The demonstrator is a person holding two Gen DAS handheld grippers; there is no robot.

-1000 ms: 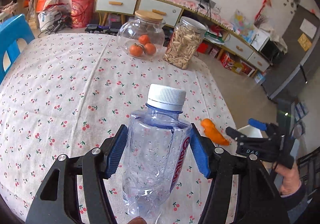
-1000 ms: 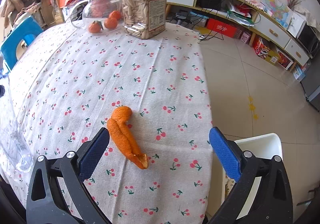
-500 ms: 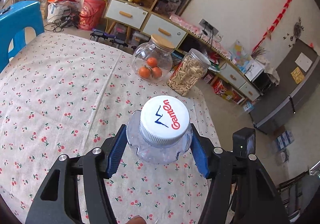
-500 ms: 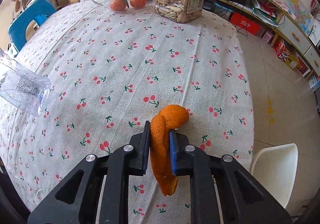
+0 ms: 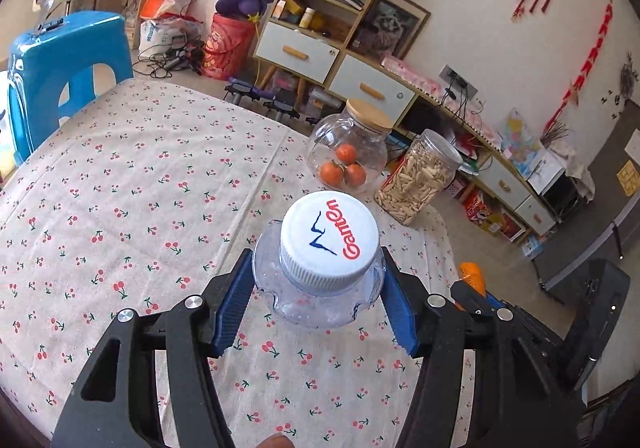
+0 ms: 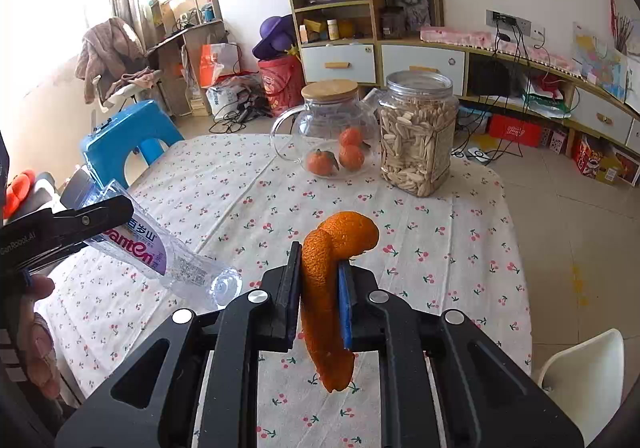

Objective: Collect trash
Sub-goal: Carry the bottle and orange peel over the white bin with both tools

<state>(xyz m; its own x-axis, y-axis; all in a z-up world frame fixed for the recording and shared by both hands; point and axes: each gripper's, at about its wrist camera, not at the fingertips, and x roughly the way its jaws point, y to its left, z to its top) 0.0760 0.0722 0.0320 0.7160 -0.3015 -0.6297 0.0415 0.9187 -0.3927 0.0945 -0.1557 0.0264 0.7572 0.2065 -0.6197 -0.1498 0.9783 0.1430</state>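
Left hand-held gripper (image 5: pixel 318 302) clamps a clear, empty plastic bottle (image 5: pixel 320 300) across its ribbed shoulder, blue ridged pads pressing both sides; the white ribbed cap (image 5: pixel 329 237) faces the left wrist camera and reads "Ganten" in red with a blue squiggle logo. In the right wrist view the same bottle (image 6: pixel 176 256) lies tilted, long axis slanting, base low toward the seed jar, cap end up and away from it; the purple-edged label shows "anTen" in red plus Chinese characters, and the black gripper arm over it reads "GenRobot.AI". Right hand-held gripper (image 6: pixel 318 288) is closed on an orange peel (image 6: pixel 328 288), matte, pebbled skin, long curled strip; its long axis runs roughly upright between the pads, hooked end curling up toward the seed jar, lower end hanging free above the tabletop (image 6: pixel 224 200). Tabletop cloth is cream, woven, printed with small red cherries. The seed jar (image 6: pixel 418 136) is clear, squarish plastic with a clear screw lid, full of pale seeds, standing at the far edge. Just beside it on the left stands a round glass pot (image 6: pixel 326 136) with handle and wooden lid, holding three small oranges. Blue plastic stool (image 6: pixel 128 140) sits well left of the seed jar, off the tabletop.
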